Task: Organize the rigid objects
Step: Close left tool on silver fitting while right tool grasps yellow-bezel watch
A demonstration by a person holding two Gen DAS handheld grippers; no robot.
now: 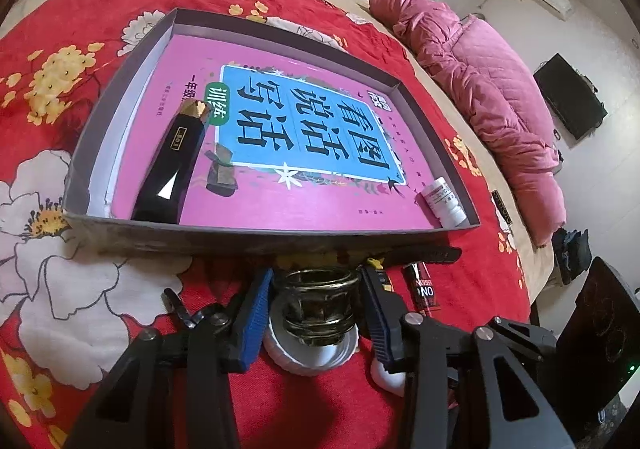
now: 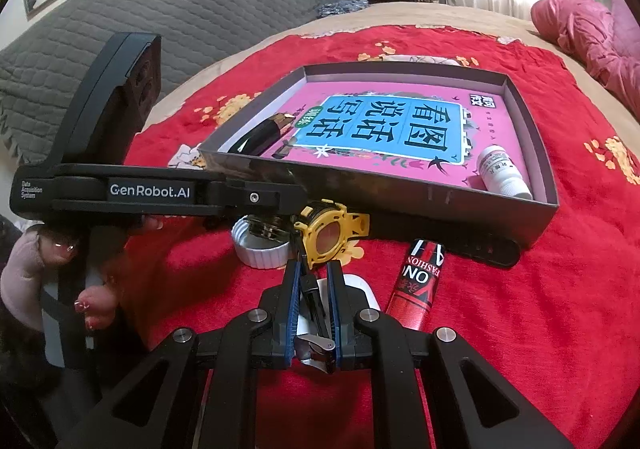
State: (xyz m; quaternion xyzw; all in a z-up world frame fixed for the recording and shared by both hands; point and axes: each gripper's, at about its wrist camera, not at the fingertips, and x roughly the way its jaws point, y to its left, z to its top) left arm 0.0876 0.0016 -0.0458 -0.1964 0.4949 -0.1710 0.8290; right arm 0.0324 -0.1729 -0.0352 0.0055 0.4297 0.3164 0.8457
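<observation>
On a bed with a red flowered cover lies a shallow grey box, and its bottom is filled by a pink book with a blue title panel. Inside the box, at its left side, a black tube with a gold cap lies on the book, and in the near right corner lies a small white bottle.

The left gripper is in front of the box, low over the cover. Its blue fingers stand on both sides of a small glass jar, which sits in a white ribbed lid. The fingers are close against the jar, but it is not possible to tell if they really press it.

The right gripper is almost closed, and between its blue pads it holds the black strap of a watch with a yellow case. The yellow case sticks out beyond the fingertips, just beside the white lid, and the other end of the strap runs to the right along the front wall of the box. Under this gripper a white object shows partly. Just to the right of it a red can with the word FASHION lies on the cover, outside the box.
</observation>
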